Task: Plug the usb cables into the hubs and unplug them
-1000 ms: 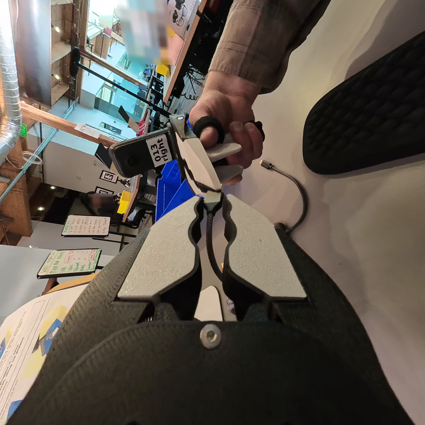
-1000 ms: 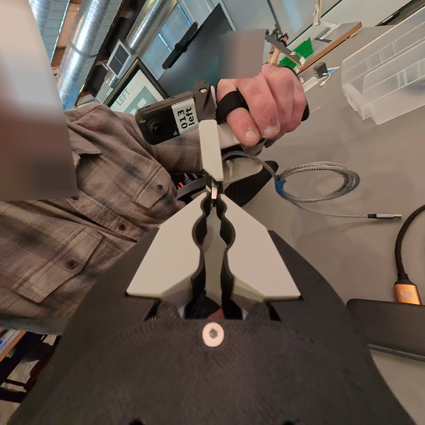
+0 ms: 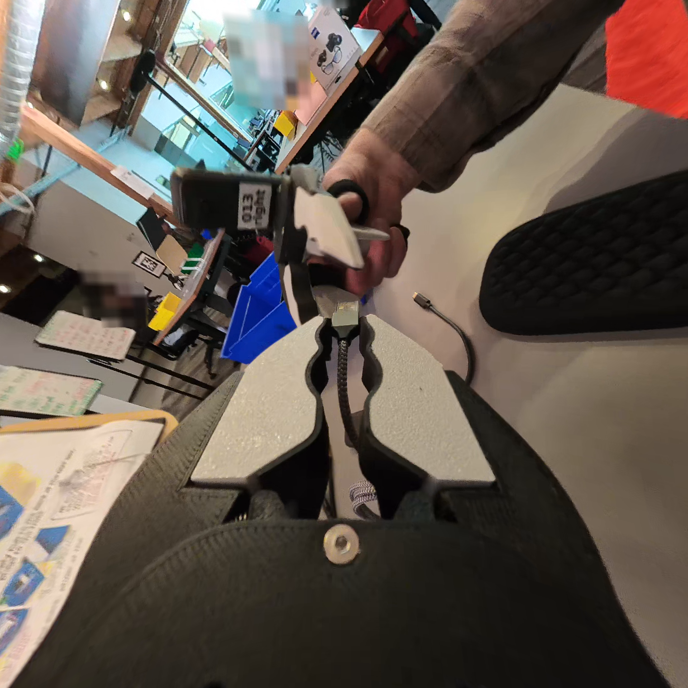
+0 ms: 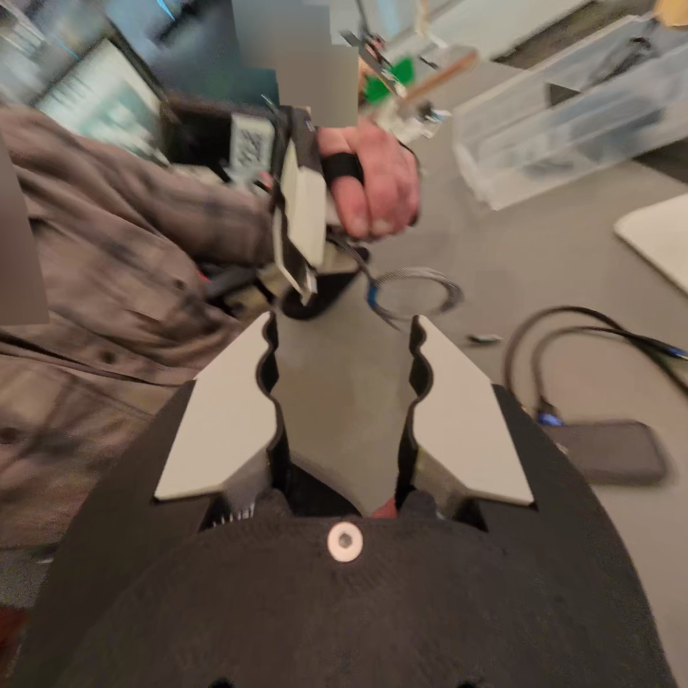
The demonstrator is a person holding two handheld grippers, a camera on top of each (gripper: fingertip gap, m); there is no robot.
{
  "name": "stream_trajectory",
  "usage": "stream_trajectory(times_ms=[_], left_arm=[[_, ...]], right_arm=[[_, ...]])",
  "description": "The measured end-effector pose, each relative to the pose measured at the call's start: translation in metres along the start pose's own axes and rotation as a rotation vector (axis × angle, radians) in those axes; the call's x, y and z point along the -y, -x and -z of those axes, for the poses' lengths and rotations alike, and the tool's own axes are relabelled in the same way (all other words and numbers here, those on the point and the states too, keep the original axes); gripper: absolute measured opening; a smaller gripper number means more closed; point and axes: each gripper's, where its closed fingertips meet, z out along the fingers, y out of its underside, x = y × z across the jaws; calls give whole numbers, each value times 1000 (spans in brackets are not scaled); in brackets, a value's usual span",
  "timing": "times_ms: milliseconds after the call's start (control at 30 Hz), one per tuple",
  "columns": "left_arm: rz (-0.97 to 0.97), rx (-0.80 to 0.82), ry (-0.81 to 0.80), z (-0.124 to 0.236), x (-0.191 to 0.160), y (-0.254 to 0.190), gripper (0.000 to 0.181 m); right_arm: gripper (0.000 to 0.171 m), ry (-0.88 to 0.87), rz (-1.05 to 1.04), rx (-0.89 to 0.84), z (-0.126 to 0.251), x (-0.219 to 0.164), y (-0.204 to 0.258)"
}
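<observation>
While my left gripper (image 3: 340, 327) clamps the braided cable's plug (image 3: 344, 312) ready for insertion, my right gripper (image 4: 342, 327) hangs wide open. Its hub (image 4: 610, 450) lies near the table's (image 4: 521, 260) right edge.

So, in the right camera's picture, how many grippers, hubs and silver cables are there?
Grey two-finger grippers: 2, the right gripper and the left gripper
Dark flat rectangular hub: 1
Silver braided cable, coiled: 1
Total: 4
</observation>
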Motion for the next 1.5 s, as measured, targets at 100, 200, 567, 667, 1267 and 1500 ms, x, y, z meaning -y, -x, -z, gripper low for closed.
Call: stream_trajectory(times_ms=[100, 200, 567, 667, 1267, 1500], left_arm=[[144, -18, -11, -1, -7, 16, 14], [257, -39, -33, -7, -13, 34, 14], [401, -25, -68, 1, -37, 84, 14], [424, 5, -75, 10, -46, 91, 14], [443, 53, -68, 29, -58, 101, 14], [450, 49, -61, 28, -62, 100, 14]], right_arm=[[88, 209, 139, -257, 16, -18, -30], [103, 465, 283, -479, 34, -37, -62], [136, 964, 348, -570, 29, -107, -135], [134, 982, 371, -581, 23, -110, -151], [128, 1009, 226, -514, 5, -122, -160], [128, 967, 202, -495, 4, -119, -158]])
